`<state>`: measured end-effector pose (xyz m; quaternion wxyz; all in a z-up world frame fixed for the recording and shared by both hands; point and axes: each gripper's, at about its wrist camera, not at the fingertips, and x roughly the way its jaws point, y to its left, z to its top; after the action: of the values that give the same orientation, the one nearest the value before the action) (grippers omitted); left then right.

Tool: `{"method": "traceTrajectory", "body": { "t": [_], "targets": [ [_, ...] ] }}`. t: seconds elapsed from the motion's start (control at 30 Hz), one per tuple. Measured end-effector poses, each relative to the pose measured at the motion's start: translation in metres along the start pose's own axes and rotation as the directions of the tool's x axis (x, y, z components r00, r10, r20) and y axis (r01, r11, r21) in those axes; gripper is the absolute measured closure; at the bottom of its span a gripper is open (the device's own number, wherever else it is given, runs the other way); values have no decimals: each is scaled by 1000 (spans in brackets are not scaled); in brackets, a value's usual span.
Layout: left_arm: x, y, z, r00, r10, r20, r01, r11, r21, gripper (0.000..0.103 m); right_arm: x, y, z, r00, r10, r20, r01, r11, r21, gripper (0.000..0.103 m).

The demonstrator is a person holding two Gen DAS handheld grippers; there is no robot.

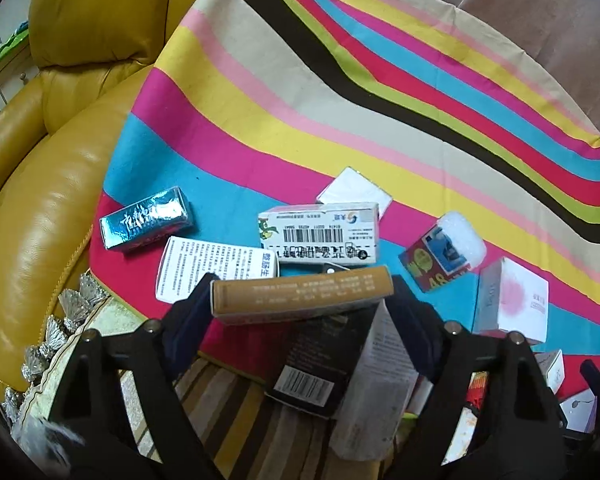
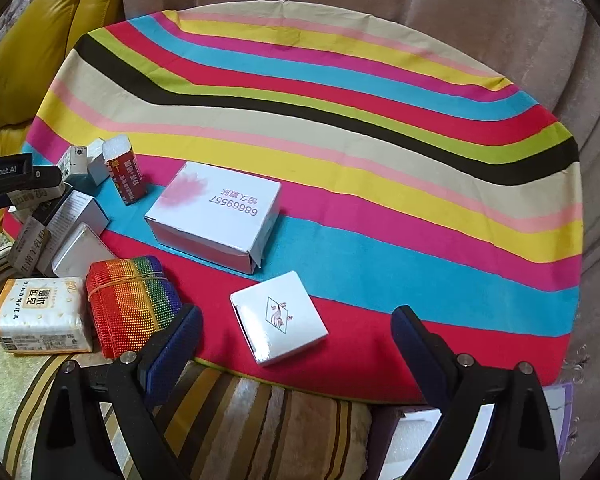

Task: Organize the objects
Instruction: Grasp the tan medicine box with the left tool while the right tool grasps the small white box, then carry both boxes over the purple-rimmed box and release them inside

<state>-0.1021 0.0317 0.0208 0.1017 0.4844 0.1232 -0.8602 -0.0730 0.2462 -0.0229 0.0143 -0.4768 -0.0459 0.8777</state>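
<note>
**A:** What does the left hand-held gripper [image 1: 302, 300] have?

**B:** Its two fingers are closed on a flat tan box [image 1: 302, 295], one at each short end. The box's long axis runs crosswise, from 9 o'clock to 3 o'clock, with a printed narrow side facing the camera. It is held above the near edge of the striped cloth [image 1: 380, 92].

**A:** What lies beyond it?

**B:** At 12 o'clock, a white box with a barcode [image 1: 320, 234], its length also crosswise. At 10 o'clock, a shiny blue box [image 1: 146, 218] tilted up toward the right. A white box of printed text [image 1: 216, 266] sits between them, nearer the camera. At 2 o'clock, a red box with a white foam end [image 1: 440, 252].

**A:** And the right hand-held gripper [image 2: 296, 332]?

**B:** Wide open, holding nothing. A small white square box [image 2: 278, 318] lies flat on the cloth between its fingers. At 11 o'clock sits a larger white box with a pink blot [image 2: 216, 216]; at 9 o'clock, a rainbow mesh roll [image 2: 132, 304] beside a tissue pack [image 2: 42, 314].
</note>
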Motion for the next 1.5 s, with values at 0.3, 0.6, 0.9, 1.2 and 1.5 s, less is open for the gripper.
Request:
{"method": "traceTrajectory", "body": {
  "t": [0.3, 0.6, 0.9, 1.2, 1.5],
  "targets": [
    [-11, -3, -4, 998, -5, 56, 4, 1000, 14, 18, 13, -6, 3, 999, 41, -12, -41, 999, 15, 15],
    [-31, -14, -13, 992, -68, 104, 63, 997, 44, 18, 20, -11, -1, 996, 82, -39, -80, 995, 59, 58],
    [-56, -41, -30, 977, -161, 140, 145, 982, 119, 18, -4, -28, -15, 997, 79, 26, -82, 985, 154, 61],
    [-87, -97, -64, 941, -312, 130, 267, 922, 280, 18, -50, -64, -65, 997, 25, 72, -49, 939, 341, 61],
    [-118, -178, -121, 869, -495, 9, 418, 743, 523, 18, -85, -104, -125, 996, -63, 57, 27, 871, 491, 61]
  ]
}}
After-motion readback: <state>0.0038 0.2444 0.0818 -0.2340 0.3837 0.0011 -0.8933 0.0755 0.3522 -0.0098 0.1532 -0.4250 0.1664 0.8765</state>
